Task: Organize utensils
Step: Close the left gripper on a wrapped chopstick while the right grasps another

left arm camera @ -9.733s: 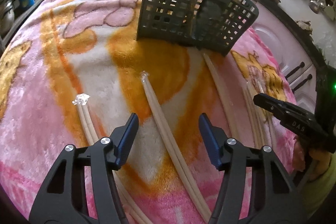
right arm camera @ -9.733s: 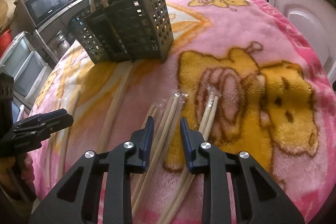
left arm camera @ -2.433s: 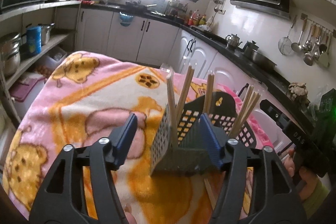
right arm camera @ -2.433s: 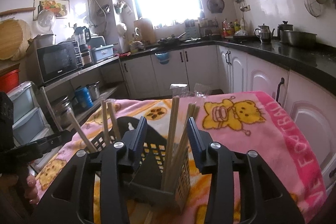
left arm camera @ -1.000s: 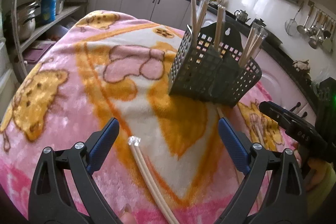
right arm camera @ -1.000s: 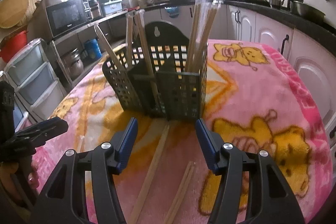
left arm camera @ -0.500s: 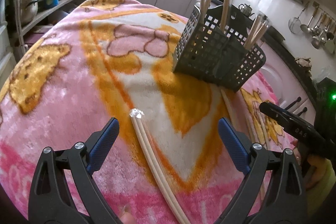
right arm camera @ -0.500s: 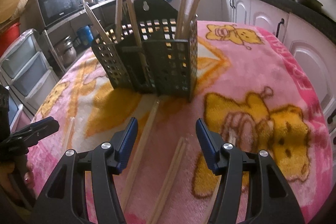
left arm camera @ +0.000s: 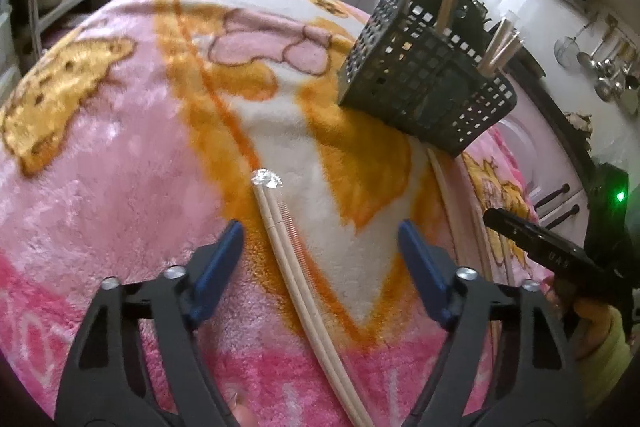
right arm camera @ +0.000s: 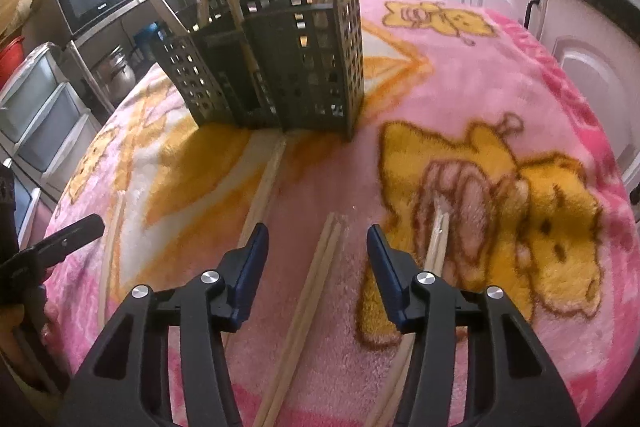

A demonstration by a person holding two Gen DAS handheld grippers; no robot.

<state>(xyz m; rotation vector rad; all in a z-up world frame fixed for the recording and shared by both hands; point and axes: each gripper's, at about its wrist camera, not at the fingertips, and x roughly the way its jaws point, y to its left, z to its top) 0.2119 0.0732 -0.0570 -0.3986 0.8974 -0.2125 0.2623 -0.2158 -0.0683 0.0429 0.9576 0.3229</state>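
Hovering, both empty: left gripper [left arm camera: 320, 247] and right gripper [right arm camera: 318, 253] gape over chopsticks [left arm camera: 296, 267] lying mid-blanket [left arm camera: 120, 167], short of caddy [right arm camera: 280, 67]. Light, stiff, thin; pinch mid-length.

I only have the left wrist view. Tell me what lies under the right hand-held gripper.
Observer: A wrapped chopstick pair lies on the blanket between the open fingers of the right hand-held gripper.
Operator: Report anything else near it.
Observer: Another pair lies just outside its right finger, on the bear print.
Operator: Check the caddy's far side.
Observer: The caddy holds chopsticks upright in its right-hand compartment, and a loose pair lies on the blanket running up to its base.
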